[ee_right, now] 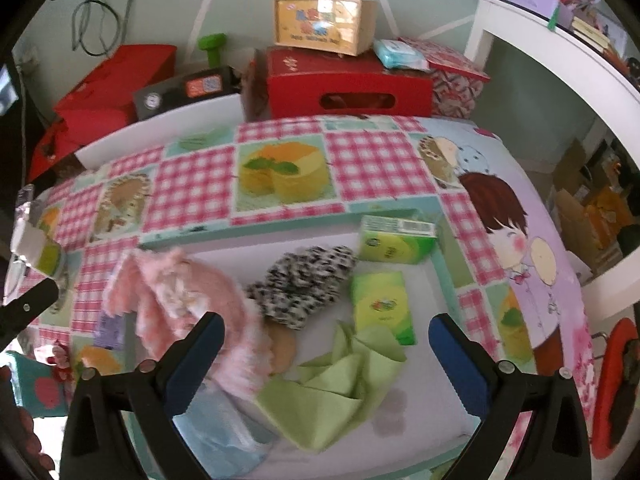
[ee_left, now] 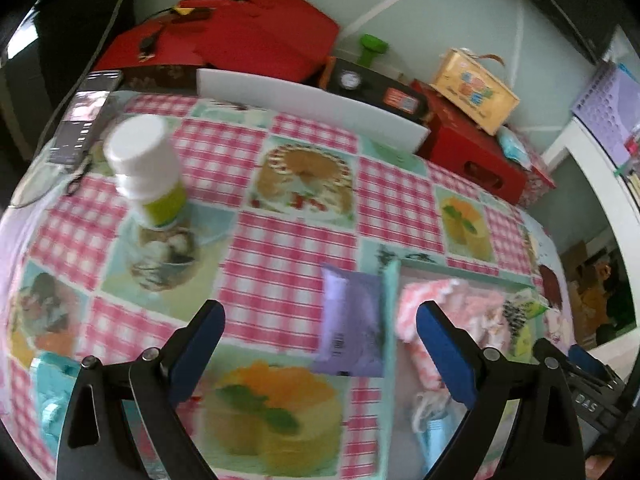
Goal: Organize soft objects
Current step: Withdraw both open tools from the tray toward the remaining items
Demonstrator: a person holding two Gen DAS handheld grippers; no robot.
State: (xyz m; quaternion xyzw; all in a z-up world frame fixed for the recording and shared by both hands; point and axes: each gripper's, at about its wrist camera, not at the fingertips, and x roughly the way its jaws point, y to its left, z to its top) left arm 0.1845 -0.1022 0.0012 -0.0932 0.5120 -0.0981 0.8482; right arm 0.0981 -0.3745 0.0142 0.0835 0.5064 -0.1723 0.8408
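Here green cloth point(ee_right: 336, 388) lies between open right tool point(ee_right: 326, 364) fingers.

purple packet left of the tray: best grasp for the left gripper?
Grip the purple packet across its short width, near mid-length, coming from above. It looks flat and soft on the tablecloth, long axis running away from the camera, its right edge close against the tray wall. The left gripper is open; that side looks tight.

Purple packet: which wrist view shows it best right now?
Left wrist. The purple packet lies in full view against the tray's outer wall, between the open left gripper's fingers. The right wrist view shows only a purple sliver behind the pink fluffy item.
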